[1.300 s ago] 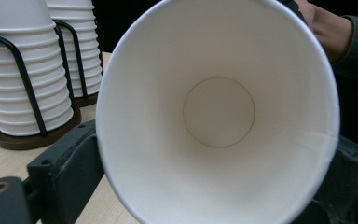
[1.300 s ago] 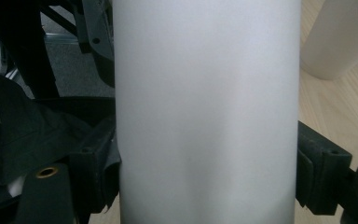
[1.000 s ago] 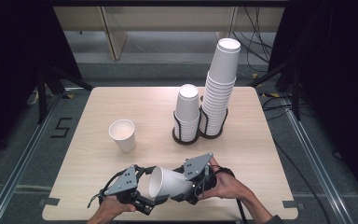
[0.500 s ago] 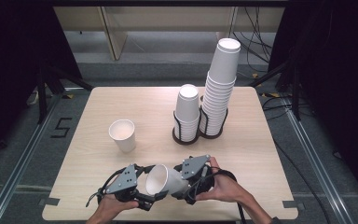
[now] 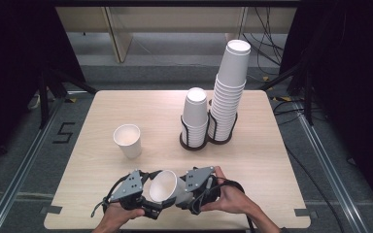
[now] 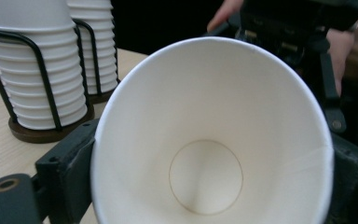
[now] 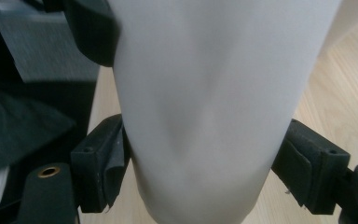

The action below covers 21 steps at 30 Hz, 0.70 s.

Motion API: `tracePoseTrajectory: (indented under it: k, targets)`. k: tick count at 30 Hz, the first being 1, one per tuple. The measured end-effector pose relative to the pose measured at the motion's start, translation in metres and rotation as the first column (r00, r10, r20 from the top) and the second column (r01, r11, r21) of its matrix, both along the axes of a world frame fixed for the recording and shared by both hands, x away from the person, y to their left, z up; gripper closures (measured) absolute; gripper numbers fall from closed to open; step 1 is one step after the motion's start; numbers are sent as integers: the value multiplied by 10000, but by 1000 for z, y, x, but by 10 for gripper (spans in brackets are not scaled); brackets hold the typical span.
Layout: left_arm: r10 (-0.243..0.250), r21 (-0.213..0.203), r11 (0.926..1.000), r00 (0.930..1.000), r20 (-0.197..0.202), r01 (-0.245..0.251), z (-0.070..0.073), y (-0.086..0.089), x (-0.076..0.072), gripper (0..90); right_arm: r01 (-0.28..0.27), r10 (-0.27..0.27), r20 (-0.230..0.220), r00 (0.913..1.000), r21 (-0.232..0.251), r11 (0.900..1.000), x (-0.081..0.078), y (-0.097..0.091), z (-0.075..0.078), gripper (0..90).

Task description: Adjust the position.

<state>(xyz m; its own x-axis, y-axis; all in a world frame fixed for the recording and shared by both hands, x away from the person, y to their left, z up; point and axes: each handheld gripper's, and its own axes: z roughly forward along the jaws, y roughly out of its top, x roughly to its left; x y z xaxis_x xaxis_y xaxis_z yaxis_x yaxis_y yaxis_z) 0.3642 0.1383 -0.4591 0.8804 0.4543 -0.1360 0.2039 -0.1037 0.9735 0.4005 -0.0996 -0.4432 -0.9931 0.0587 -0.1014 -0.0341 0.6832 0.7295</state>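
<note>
A white paper cup (image 5: 162,187) lies on its side just above the table's front edge, its mouth turned up toward the high view. My left gripper (image 5: 151,196) has the rim between its jaws. In the left gripper view both pads (image 6: 77,168) touch the rim of the cup (image 6: 205,140), and these jaws have just been opening. My right gripper (image 5: 180,194) comes in from the right. In the right gripper view it (image 7: 205,158) is shut on the cup's body (image 7: 205,93) near the base, which is dented.
Another white cup (image 5: 127,140) stands upright at left centre of the table (image 5: 272,160). Behind, a black wire holder (image 5: 194,141) carries a short cup stack (image 5: 194,114) and a tall stack (image 5: 230,87). In the left gripper view the stacks (image 6: 37,88) stand close at upper left.
The right gripper has moved left toward the left one, so the two stand closer together. The cup between them has turned, showing more of its open mouth from above.
</note>
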Motion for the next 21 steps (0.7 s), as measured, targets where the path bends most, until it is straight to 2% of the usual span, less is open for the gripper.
tracePoseTrajectory:
  k: [1, 2, 4, 6, 7, 9, 14, 15, 17, 21]
  targets:
    - [2, -488, 9988, 10000, -89, -6, -1, 0, 1, 75, -5, 10, -178, 9998, 258, 9997, 1, 0, 0, 240]
    - [101, -478, 9988, 9998, -185, -110, 0, 2, 1, 71, 27, -10, -280, 9996, 635, 9980, 2, -1, 0, 240]
    - [117, -718, 9973, 9998, -169, -129, -1, 2, 1, 57, 38, 19, -442, 9990, 1278, 9918, 3, -2, 2, 242]
    - [124, -1071, 9942, 9998, -122, -136, -1, 2, 1, 54, 9, 71, -509, 9987, 1552, 9879, 4, -3, 4, 242]
    - [251, -918, 9954, 9996, -133, -262, 0, 3, 1, 57, 59, 29, -544, 9985, 1617, 9868, 4, -4, 4, 242]
    - [268, -1019, 9944, 9996, -99, -276, -1, 2, 1, 62, 146, -9, -735, 9973, 1855, 9825, 6, -5, 3, 241]
    - [240, -884, 9958, 9997, 21, -237, -1, -1, -1, 122, 290, -127, -859, 9962, 1909, 9812, 5, -2, -1, 237]
    - [246, -824, 9963, 9997, 65, -240, -1, -1, -1, 126, 227, -85, -754, 9971, 1906, 9814, 5, -2, -2, 236]
    - [215, -830, 9963, 9997, 65, -209, -1, -1, -1, 131, 330, -146, -986, 9950, 1882, 9816, 4, -1, -3, 234]
    - [199, -748, 9970, 9997, 149, -187, -3, 0, -1, 152, 362, -191, -988, 9949, 1742, 9841, 4, 1, -4, 232]
